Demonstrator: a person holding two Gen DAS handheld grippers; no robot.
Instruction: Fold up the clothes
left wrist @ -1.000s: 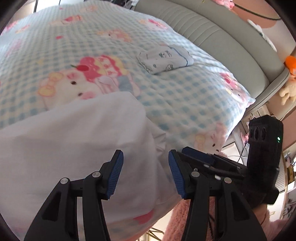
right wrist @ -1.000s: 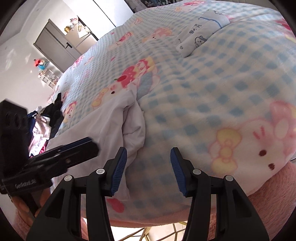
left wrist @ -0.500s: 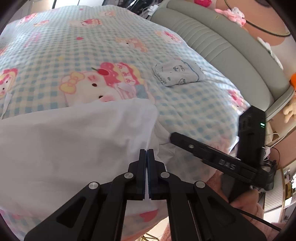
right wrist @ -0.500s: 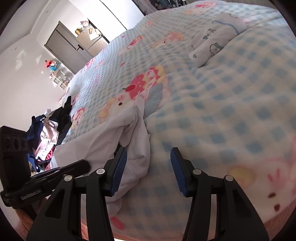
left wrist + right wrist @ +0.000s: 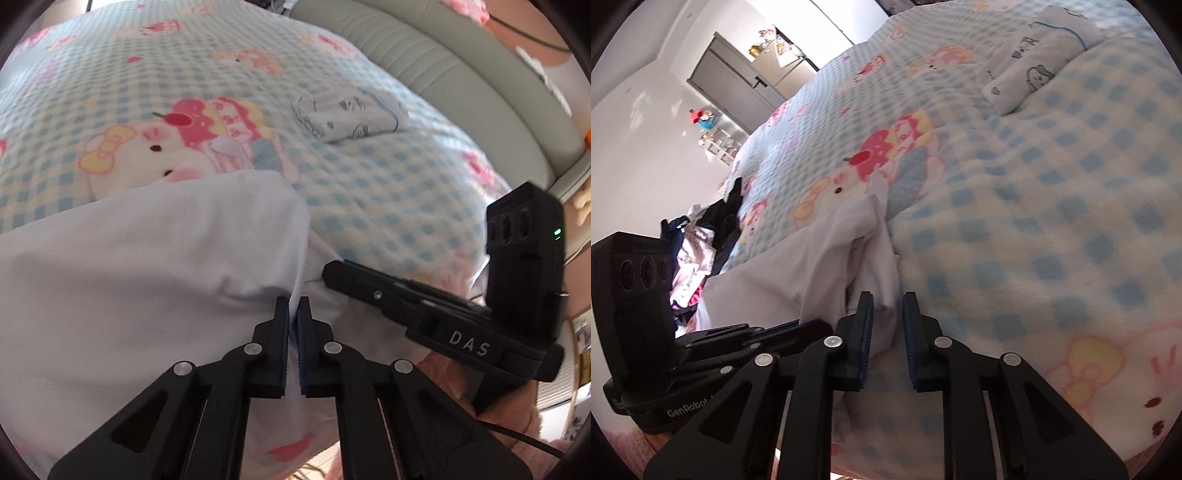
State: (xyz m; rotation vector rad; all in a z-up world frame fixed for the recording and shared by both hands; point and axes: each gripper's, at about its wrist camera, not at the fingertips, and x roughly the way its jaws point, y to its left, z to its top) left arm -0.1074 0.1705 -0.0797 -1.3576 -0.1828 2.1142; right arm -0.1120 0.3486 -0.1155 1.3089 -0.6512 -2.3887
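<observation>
A white garment point(image 5: 147, 266) lies spread over the near edge of the bed, its right edge bunched into folds point(image 5: 820, 258). My left gripper point(image 5: 293, 314) is shut on a ridge of that fabric at the bunched edge. Just to its right, my right gripper point(image 5: 886, 314) is nearly shut, with a fold of the same garment pinched between its blue pads. In the left wrist view the right gripper's tip point(image 5: 328, 273) touches the cloth beside my left fingers. The left gripper point(image 5: 798, 326) shows low at the left in the right wrist view.
The bed has a blue-checked cartoon blanket point(image 5: 369, 192). A folded white printed garment point(image 5: 351, 110) rests further back. A grey padded headboard point(image 5: 443, 62) runs behind it. A pile of dark and pink clothes point(image 5: 701, 236) lies at the far left, below a grey cabinet point(image 5: 738, 85).
My left gripper went from open to shut on the garment's edge. My right gripper moved in to the bunched edge, and its fingers closed from wide apart onto a fold.
</observation>
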